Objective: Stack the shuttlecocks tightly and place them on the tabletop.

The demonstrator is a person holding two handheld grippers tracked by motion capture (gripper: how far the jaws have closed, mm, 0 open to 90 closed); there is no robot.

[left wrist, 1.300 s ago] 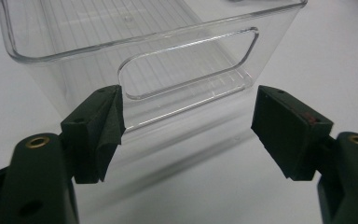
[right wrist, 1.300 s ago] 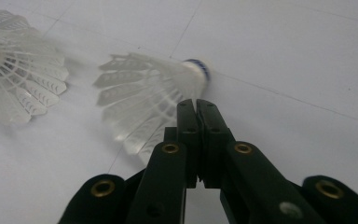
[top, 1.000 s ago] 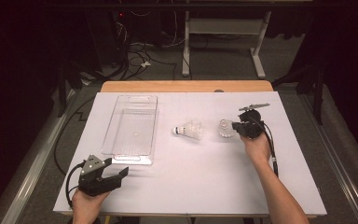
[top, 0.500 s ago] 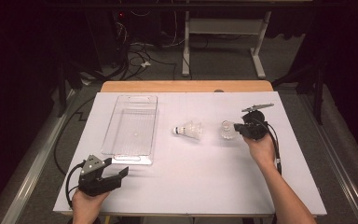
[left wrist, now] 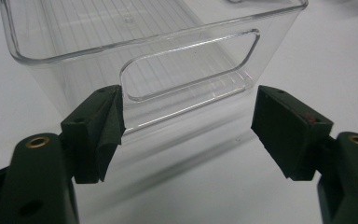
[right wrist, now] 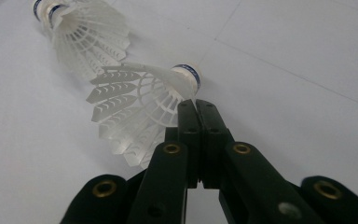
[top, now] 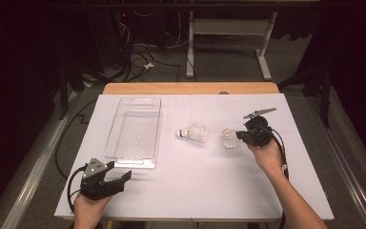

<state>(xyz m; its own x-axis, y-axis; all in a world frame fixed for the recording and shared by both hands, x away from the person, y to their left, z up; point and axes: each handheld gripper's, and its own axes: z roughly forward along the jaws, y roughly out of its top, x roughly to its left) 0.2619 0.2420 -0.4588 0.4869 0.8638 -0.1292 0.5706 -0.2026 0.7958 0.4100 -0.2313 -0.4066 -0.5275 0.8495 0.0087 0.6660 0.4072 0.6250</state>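
A white plastic shuttlecock (right wrist: pixel 142 109) with a slotted skirt and a blue-banded cork tip lies on its side on the white table (top: pixel 209 191), well to the right of the clear plastic bin (top: pixel 134 129). The right gripper (top: pixel 240 136) has its jaws pressed together, pinching the edge of the shuttlecock's skirt just below the tip. A second shuttlecock (top: pixel 193 134), of the same make, lies between the held one and the bin, apart from both. Near the bin's front end, the left gripper (left wrist: pixel 186 123) rests with its jaws spread wide and nothing between them, facing the bin's cut-out handle (left wrist: pixel 189 65). The stretch of table between the shuttlecocks and the bin is bare.
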